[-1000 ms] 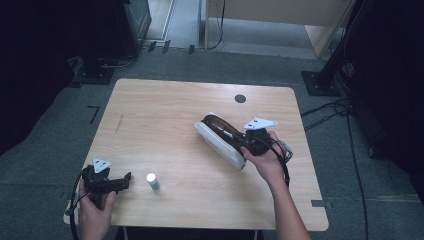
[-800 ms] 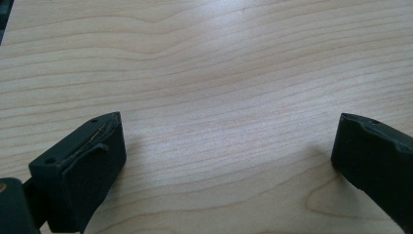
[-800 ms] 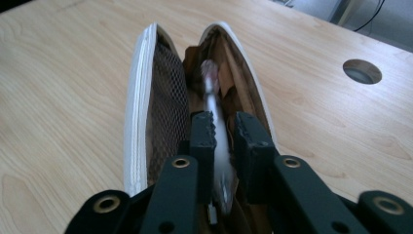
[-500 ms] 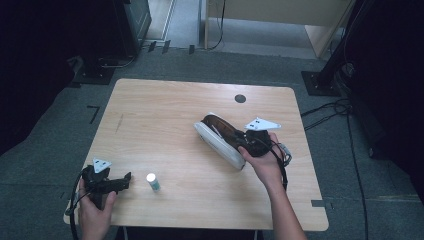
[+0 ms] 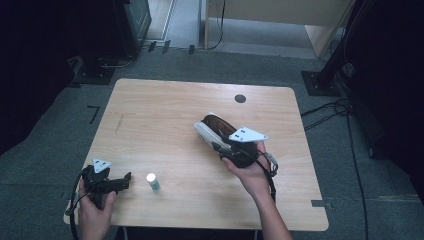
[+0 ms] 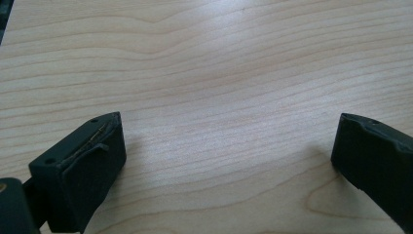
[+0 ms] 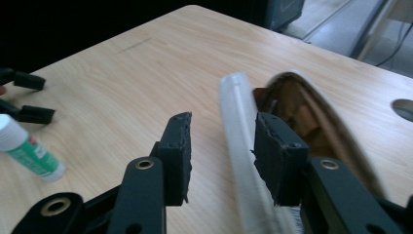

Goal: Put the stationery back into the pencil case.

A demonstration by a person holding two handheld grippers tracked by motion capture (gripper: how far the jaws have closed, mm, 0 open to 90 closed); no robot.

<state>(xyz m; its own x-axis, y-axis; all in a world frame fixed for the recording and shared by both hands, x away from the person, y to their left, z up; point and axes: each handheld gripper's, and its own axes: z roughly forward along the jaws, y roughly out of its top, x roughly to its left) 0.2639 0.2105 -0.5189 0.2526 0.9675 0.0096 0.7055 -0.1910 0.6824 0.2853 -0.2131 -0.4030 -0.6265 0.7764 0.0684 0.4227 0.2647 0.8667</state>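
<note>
A brown shoe (image 5: 212, 127) with a white sole lies on its side in the middle right of the wooden table (image 5: 165, 110). My right gripper (image 5: 219, 148) sits at its near end. In the right gripper view the jaws (image 7: 221, 122) have just been opening, and the white sole rim (image 7: 238, 131) stands between them beside the right pad without being pressed. The brown upper of the shoe (image 7: 302, 112) lies beyond that pad. My left gripper (image 5: 125, 181) rests at the near left corner. Its jaws (image 6: 229, 131) are wide open over bare wood.
A small glue stick (image 5: 152, 181) with a white cap and green label lies near the front edge, just right of the left gripper, and the right gripper view shows the glue stick (image 7: 29, 153) too. A dark round hole (image 5: 240, 98) marks the table's far right. Dark stands and cables surround the table.
My right hand has shifted a little toward the near left, and its jaws have parted from the shoe's sole. The left hand has stayed put.
</note>
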